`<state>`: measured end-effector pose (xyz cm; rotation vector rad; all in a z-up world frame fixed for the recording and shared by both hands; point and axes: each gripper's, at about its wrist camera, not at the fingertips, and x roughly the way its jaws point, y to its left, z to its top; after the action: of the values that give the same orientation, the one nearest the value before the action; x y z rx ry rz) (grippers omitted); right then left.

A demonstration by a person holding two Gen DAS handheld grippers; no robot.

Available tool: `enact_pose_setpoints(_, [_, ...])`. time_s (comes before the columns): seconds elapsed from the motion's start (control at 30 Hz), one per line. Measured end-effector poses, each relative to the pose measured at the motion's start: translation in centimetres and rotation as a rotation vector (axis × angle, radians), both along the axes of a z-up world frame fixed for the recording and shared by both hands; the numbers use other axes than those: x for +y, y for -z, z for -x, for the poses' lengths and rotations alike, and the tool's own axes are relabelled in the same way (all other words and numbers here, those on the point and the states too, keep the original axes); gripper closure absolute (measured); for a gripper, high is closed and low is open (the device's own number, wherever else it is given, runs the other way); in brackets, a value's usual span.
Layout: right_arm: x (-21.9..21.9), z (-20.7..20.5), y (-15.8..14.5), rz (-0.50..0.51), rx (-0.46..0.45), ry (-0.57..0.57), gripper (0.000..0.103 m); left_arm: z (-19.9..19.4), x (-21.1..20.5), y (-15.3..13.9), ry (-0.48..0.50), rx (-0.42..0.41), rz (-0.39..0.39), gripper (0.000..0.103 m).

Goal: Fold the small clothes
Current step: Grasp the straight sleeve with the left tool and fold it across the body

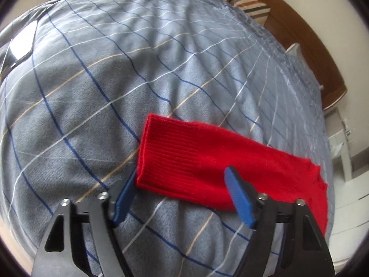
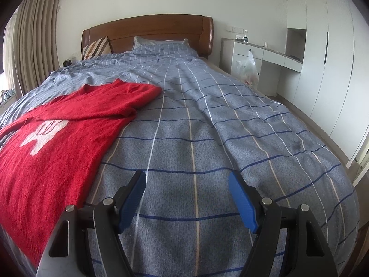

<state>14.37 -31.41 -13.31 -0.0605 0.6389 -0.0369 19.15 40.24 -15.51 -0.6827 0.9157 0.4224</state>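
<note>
Your left gripper (image 1: 180, 184) straddles the red sweater's sleeve cuff (image 1: 170, 154), jaws open; your right gripper (image 2: 188, 198) gapes empty. No readable writing.

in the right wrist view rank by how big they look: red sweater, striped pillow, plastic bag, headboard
1. red sweater, though it lies nearest the camera, which inflates it
2. headboard
3. striped pillow and plastic bag: look about alike, both far off, so no ranking between them
</note>
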Motion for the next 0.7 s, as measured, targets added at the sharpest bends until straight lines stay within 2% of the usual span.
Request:
enact_pose_setpoints(0.03, [0.1,0.1,-0.1,0.004,-0.003,-0.002,0.030,-0.4,-0.1,0.0,0.000,0.039,-0.055,0.066])
enact_pose_setpoints(0.07, [0.1,0.2,-0.1,0.006,-0.006,-0.003,0.030,-1.0,-0.5,-0.2,0.001,0.064,-0.090,0.097])
enact_pose_setpoints(0.1, [0.0,0.4,-0.3,0.002,-0.012,-0.004,0.030,-1.5,-0.7,-0.7,-0.003,0.066,-0.093,0.097])
enact_pose_setpoints(0.17, [0.0,0.4,-0.4,-0.004,-0.016,-0.005,0.030,-2.5,-2.6,-3.6,0.011,0.017,-0.153,0.098])
enact_pose_setpoints(0.23, [-0.2,0.5,-0.7,-0.018,-0.025,-0.005,0.030,-4.2,-5.9,-7.6,0.094,-0.040,-0.241,0.098])
enact_pose_setpoints(0.33, [-0.8,0.3,-1.0,-0.054,-0.033,-0.005,0.030,-7.2,-14.1,-13.9,0.302,-0.150,-0.327,0.098])
enact_pose_setpoints(0.43, [-1.0,0.1,-1.0,-0.067,-0.033,0.000,0.030,-9.4,-23.1,-18.6,0.515,-0.254,-0.361,0.098])
enact_pose_setpoints(0.5, [-1.2,0.2,-1.2,-0.075,-0.039,0.006,0.030,-10.4,-28.8,-20.2,0.638,-0.304,-0.359,0.098])
enact_pose_setpoints(0.57, [-1.5,0.5,-1.5,-0.074,-0.053,0.015,0.030,-11.6,-33.7,-20.4,0.733,-0.325,-0.333,0.097])
enact_pose_setpoints(0.63, [-1.7,0.6,-1.6,-0.075,-0.055,0.021,0.030,-12.6,-37.5,-19.1,0.812,-0.310,-0.292,0.091])
enact_pose_setpoints(0.67, [-1.9,0.6,-1.6,-0.078,-0.055,0.024,0.030,-13.3,-39.2,-17.9,0.847,-0.285,-0.267,0.068])
enact_pose_setpoints(0.7, [-2.0,0.7,-1.6,-0.082,-0.055,0.028,0.030,-13.9,-40.7,-16.5,0.878,-0.247,-0.235,0.026])
